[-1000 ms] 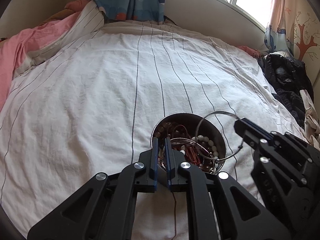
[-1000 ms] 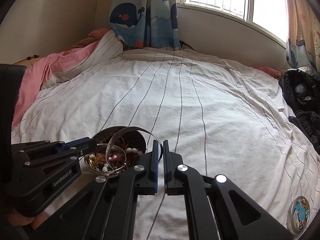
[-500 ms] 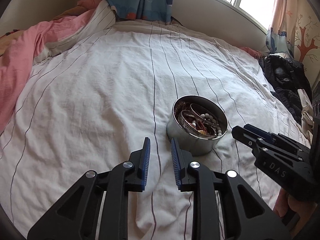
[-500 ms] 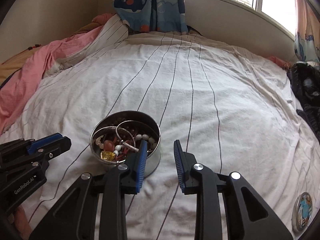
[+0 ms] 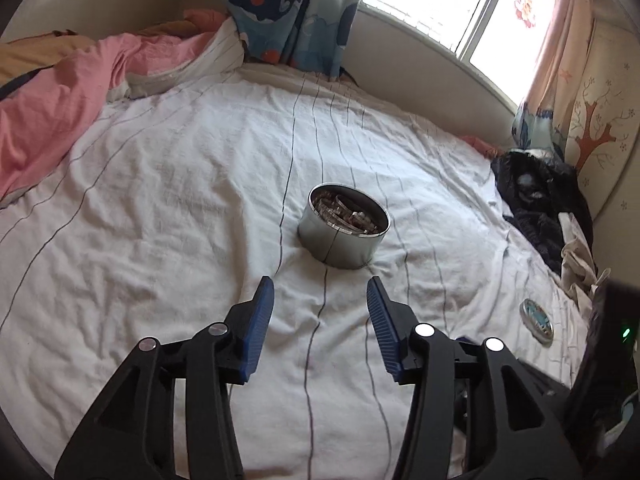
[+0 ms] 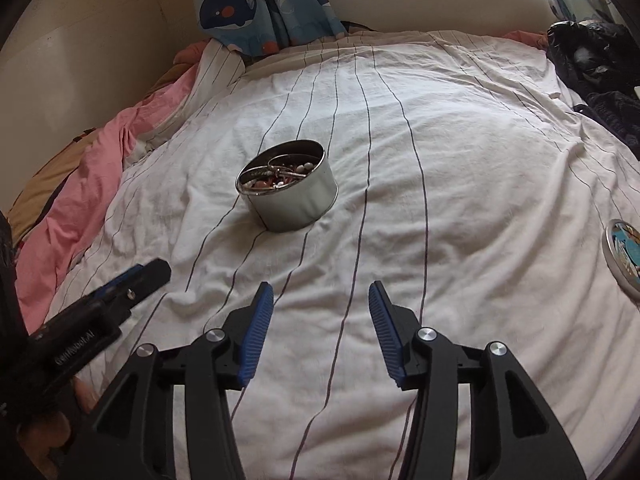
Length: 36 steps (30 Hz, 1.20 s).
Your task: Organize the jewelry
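A round metal tin [image 5: 344,232] stands upright and lidless on the white striped bedsheet [image 5: 160,220], near the middle of the bed, and holds the jewelry [image 6: 280,174]: silver bangles, pale beads and reddish pieces lie tangled inside it. In the left wrist view the tin sits at about twelve o'clock from the left claw [image 5: 320,316], well apart from its blue ribbed pads; the jaws are opening, about half spread, with only sheet between them. In the right wrist view the tin lies at about eleven o'clock from the right claw [image 6: 320,320], whose jaws are likewise opening and hold nothing. The left claw also shows at eight o'clock in that view, blurred, with white lettering on its black body that seems to read "GenRobot.AI", though it is soft. A round lid [image 6: 624,254] with a blue cartoon print lies on the sheet at three o'clock in the right view, well apart from the tin; any writing on it is too small to read. A pink blanket [image 5: 60,104] is bunched at ten o'clock, a whale-print curtain [image 6: 256,4] hangs at twelve, and dark clothing [image 5: 540,200] is heaped at two o'clock.
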Available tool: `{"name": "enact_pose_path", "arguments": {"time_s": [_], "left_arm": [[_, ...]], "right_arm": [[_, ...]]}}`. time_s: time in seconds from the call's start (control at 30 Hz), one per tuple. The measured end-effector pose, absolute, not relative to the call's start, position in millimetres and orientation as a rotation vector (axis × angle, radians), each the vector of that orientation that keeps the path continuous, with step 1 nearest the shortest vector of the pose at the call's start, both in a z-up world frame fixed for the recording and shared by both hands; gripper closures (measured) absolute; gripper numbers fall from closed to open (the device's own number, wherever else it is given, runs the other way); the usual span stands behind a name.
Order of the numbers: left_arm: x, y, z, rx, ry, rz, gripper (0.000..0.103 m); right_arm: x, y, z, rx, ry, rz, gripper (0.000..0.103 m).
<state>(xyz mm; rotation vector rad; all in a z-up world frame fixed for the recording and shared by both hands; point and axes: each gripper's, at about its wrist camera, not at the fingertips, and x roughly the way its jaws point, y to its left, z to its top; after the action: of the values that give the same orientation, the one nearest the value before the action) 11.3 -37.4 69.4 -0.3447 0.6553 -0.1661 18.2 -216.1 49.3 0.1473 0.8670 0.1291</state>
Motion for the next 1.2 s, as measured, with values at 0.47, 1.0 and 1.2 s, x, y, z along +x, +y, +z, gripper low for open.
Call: {"name": "enact_pose_path", "arguments": {"time_s": [0.47,1.0,1.2], "left_arm": [[-5,-51,70,-0.300,0.587,-0.092,0.031],[7,-39,62,-0.436,0.656,-0.120,0.025],[13,-23,58,-0.378,0.690,-0.041,0.023]], "right_arm": [[-15,-191,15,0.093,0.866,0.093,0.051],[-16,-185,7,0.090,0.845,0.057,0.042],[-16,-186,7,0.093,0.844,0.058,0.041]]}}
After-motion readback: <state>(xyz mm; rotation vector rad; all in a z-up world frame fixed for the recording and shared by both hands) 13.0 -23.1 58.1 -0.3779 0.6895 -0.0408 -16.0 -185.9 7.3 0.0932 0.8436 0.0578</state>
